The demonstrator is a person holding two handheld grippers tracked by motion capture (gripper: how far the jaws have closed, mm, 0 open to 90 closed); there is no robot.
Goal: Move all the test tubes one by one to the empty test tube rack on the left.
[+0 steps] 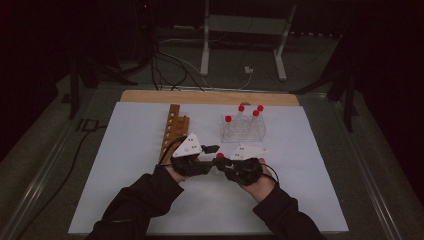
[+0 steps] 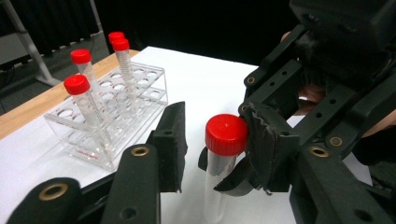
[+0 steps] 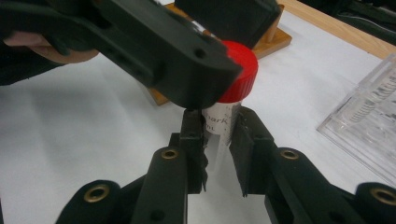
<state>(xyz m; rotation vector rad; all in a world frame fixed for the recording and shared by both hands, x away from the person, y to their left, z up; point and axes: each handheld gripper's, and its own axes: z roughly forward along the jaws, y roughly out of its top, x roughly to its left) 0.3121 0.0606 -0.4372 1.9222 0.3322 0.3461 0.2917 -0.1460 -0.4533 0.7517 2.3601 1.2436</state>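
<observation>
A clear tube with a red cap stands upright over the white mat, in the middle of the high view. My right gripper is shut on the tube's printed body just below the cap. My left gripper straddles the cap. Its right pad touches the cap, while a gap still shows at its left pad. In the high view the left gripper and right gripper meet tip to tip.
A clear plastic rack holding several red-capped tubes stands behind the hands. A wooden rack with a row of holes lies to the left. A wooden board edge, cables and a metal stand lie beyond the mat.
</observation>
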